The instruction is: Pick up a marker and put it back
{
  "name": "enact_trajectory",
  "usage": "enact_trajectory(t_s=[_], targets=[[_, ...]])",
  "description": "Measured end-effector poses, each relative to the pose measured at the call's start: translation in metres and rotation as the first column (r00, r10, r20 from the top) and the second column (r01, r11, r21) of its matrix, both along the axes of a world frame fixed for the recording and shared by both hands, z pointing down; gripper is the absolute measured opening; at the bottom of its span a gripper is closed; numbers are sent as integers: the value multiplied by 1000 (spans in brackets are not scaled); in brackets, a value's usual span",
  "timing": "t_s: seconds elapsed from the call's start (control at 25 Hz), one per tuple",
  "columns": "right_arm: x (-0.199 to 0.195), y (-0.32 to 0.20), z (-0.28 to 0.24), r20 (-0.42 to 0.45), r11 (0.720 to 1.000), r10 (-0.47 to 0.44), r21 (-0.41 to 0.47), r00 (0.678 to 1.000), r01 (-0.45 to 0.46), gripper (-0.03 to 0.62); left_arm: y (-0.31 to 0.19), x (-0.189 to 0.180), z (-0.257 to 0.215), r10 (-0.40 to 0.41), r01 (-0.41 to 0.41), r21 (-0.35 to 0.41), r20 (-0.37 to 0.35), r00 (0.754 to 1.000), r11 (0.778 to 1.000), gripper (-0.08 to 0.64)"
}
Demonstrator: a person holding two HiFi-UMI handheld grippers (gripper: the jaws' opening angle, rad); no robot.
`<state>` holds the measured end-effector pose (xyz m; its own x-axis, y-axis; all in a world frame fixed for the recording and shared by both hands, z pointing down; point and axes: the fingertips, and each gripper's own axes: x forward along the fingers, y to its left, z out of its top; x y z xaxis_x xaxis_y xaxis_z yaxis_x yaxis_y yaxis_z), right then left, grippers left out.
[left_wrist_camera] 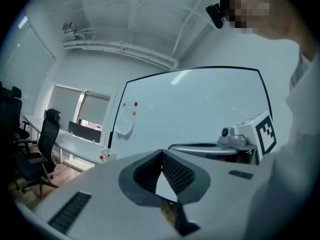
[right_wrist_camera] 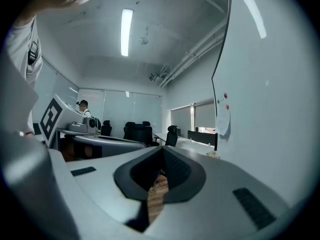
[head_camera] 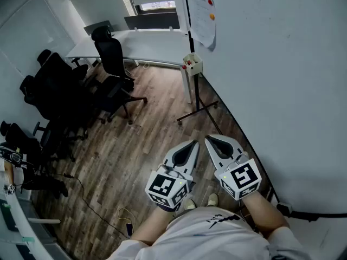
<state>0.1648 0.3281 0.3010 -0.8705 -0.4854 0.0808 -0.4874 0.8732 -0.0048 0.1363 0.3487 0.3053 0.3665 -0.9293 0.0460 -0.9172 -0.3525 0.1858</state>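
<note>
Left tool (head_camera: 193,143) and right tool (head_camera: 209,140) both closed, empty; paper sheet (head_camera: 203,16) on whiteboard (head_camera: 282,91), print illegible.

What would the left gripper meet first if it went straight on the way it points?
Probably the whiteboard: the left gripper angles toward it, though it would pass close to the right gripper.

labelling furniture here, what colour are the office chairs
Black. The office chairs show best in the head view.

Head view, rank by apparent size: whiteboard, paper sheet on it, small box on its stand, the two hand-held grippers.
Whiteboard
Left hand-held gripper and right hand-held gripper: alike, inflated by nearness
Paper sheet
Small box
</note>
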Motion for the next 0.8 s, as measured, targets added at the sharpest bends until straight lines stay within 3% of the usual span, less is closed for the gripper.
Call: enact_trajectory(t_s=[0.48, 0.8], targets=[[11, -4, 10, -33, 1000, -8, -23, 999, 7, 14, -2, 11, 2, -14, 14, -6, 17, 1000, 1000, 11], [26, -16, 9, -7, 999, -29, -16, 1000, 29, 14, -13, 24, 2, -44, 44, -4, 34, 998, 999, 11]])
